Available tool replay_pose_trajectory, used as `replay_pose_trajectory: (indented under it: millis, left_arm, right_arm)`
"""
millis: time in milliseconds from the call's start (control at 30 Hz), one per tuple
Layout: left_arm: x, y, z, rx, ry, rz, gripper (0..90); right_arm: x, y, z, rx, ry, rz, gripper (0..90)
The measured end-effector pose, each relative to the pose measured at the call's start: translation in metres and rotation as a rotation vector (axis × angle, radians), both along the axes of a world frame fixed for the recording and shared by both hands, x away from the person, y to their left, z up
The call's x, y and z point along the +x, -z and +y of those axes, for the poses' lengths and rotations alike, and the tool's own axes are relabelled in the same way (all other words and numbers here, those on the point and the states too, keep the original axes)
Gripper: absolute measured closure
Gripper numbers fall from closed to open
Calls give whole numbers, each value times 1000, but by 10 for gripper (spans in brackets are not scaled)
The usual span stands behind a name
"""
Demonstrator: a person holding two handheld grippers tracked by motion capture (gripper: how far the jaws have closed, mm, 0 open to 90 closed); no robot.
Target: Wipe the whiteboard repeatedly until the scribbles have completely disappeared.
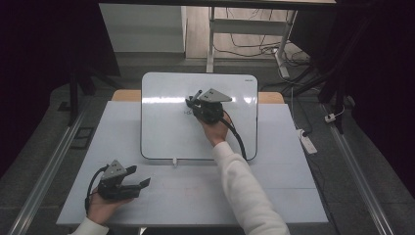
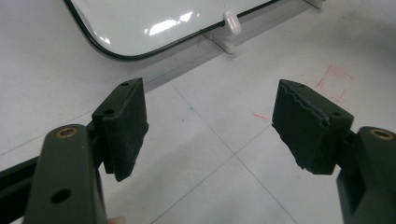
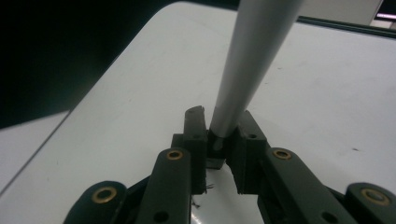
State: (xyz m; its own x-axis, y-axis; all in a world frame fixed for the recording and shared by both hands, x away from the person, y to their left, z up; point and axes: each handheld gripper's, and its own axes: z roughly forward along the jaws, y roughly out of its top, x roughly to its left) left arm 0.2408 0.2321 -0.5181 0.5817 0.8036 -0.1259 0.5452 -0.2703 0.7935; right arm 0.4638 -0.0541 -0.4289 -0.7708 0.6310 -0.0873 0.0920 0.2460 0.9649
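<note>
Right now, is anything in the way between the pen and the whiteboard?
Nothing visible is. The right gripper is shut on the grey pen over the whiteboard, whose white surface near it is bare apart from small dark marks. The left gripper rests open on the table, well away.

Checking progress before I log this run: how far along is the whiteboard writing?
Done: the right gripper is shut on the marker and sits over the whiteboard; a small dark mark shows beside it.
In hand: the marker is at the board's upper middle.
Left: most of the board is blank. The left gripper rests open on the table, holding nothing.
</note>
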Motion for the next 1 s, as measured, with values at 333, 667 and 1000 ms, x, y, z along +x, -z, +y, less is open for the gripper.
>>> replay_pose_trajectory:
  millis: [333, 667, 1000]
  left_arm:
    - [0, 0, 0, 1, 1, 0, 271]
    - [0, 0, 0, 1, -2, 2, 271]
    - [0, 0, 0, 3, -1, 1, 271]
  right_arm:
    - [-10, 5, -9, -25, 25, -19, 783]
    - [-14, 10, -13, -32, 5, -4, 783]
    - [-15, 10, -24, -32, 32, -18, 783]
